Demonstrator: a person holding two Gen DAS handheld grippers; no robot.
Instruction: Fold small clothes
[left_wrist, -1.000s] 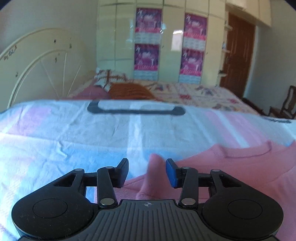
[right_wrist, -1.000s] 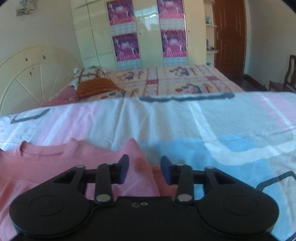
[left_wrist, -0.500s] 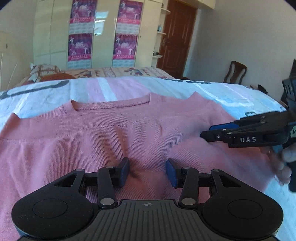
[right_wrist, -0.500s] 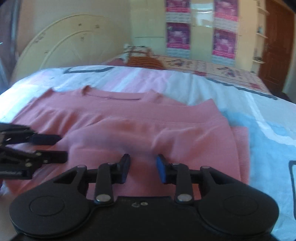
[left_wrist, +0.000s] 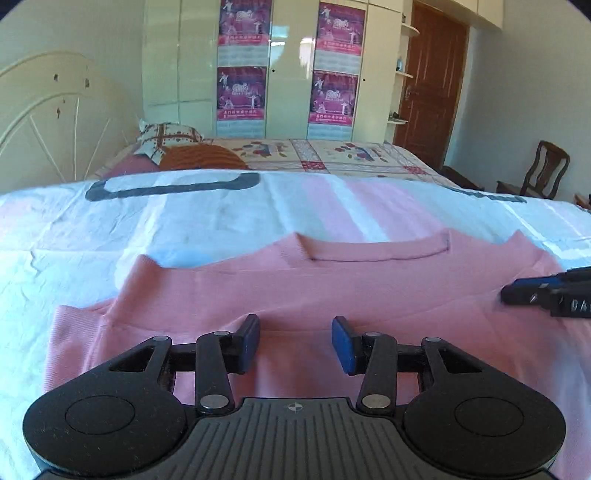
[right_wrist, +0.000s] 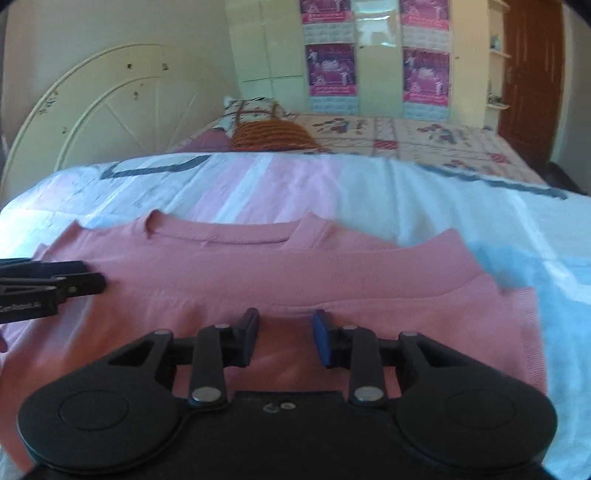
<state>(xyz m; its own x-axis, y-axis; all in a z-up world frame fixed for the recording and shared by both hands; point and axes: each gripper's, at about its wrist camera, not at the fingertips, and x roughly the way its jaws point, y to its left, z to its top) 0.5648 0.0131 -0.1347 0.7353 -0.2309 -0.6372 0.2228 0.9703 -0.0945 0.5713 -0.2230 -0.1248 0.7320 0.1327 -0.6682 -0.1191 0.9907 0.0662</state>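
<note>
My left gripper: released, over sweater | my right gripper: closing, nothing pinched | neckline at 12 o'clock

soft daylight fills both fisheye views, glaring off the glossy wardrobe doors and washing the bedsheet pale blue-white, while straight lines bow toward dark vignetted corners and the right wrist view looks hazier, smeared with motion blur.
</note>
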